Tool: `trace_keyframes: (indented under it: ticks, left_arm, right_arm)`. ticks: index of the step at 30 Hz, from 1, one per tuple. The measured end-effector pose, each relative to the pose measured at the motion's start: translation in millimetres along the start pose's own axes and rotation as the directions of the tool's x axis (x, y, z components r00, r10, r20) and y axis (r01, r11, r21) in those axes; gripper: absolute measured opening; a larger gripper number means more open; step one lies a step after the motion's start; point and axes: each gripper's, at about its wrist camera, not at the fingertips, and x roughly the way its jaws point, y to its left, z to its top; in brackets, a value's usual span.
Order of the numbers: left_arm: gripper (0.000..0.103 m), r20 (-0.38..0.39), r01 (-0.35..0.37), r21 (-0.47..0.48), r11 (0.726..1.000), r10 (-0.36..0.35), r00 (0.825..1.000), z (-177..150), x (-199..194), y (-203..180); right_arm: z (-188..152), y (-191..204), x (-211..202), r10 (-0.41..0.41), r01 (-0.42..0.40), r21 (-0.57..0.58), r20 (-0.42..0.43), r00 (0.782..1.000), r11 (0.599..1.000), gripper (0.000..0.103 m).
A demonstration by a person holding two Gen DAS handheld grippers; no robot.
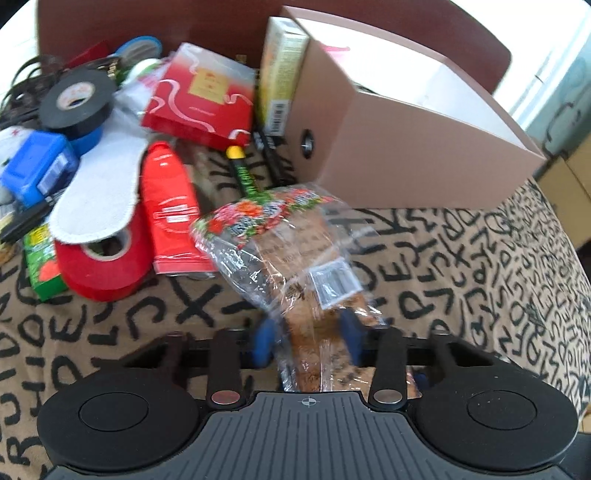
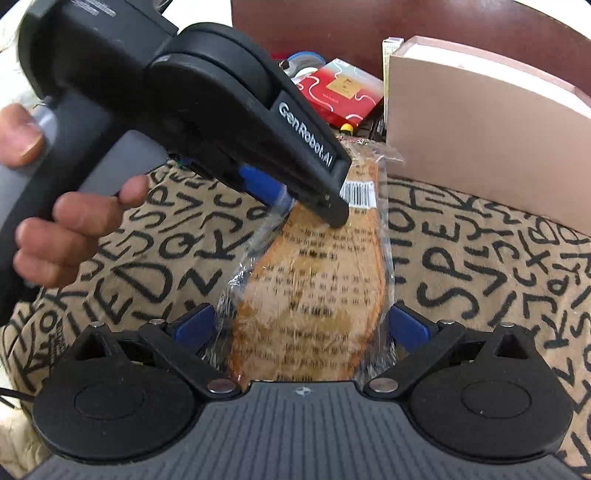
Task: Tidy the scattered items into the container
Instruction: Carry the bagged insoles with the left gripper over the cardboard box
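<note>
The tablecloth [image 1: 461,266] is tan with big black scribbled letters all over it, and a dark red chair back [image 1: 221,22] sits behind the table. A pinkish cardboard box [image 1: 406,155] stands open at the far right, with a yellow carton [image 1: 280,74] leaning against its left side.

The thing getting handled is a clear plastic bag of insoles [image 2: 317,288] with a flowery header card. The left gripper [image 1: 308,332] has its blue fingers [image 1: 351,328] pinched in on the bag, one on each side, and the bag sticks up toward the box's near corner. The right gripper [image 2: 301,325] has its fingers spread fairly wide either side of the bag's other end; can't really tell if they're touching the plastic.

Over on the left there's a messy pile: a loose white insole [image 1: 99,188] lying over a roll of red tape [image 1: 101,266], a red tube [image 1: 170,206], a roll of black tape [image 1: 77,99], a blue box [image 1: 38,166] and a red packet [image 1: 201,92].
</note>
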Motion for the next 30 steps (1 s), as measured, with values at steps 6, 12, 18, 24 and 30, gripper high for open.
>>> trace_keyframes:
  ticks: [6,12,18,24,30]
  left_arm:
    - [0.056,0.004,0.001,-0.003,1.0,-0.001,1.0,-1.5,1.5,2.3]
    - [0.035,0.001,-0.025,0.027,0.999,0.025,1.0,-1.6,2.7,-6.2]
    - [0.03,0.05,-0.003,0.038,0.999,0.001,0.999,0.6,-29.6,-21.2]
    - [0.031,0.175,-0.001,0.093,0.996,-0.016,0.984,23.8,-70.3,-50.1]
    - [0.031,0.27,0.043,0.128,0.991,-0.077,0.96,73.3,-88.7,-74.4]
  right_arm:
    - [-0.1,-8.1,-3.0,0.004,-0.004,0.018,0.009,1.0,1.0,0.086]
    - [-0.2,-5.8,-6.0,-0.008,0.008,0.007,0.025,1.0,1.0,0.082]
    - [2.9,-9.1,-35.1,0.0,-0.002,0.015,0.07,0.998,1.0,0.081]
    - [25.5,-20.0,-72.2,-0.034,0.039,-0.021,0.187,0.982,0.999,0.081]
    - [59.6,-45.6,-95.1,-0.097,0.119,-0.054,0.31,0.946,0.991,0.081]
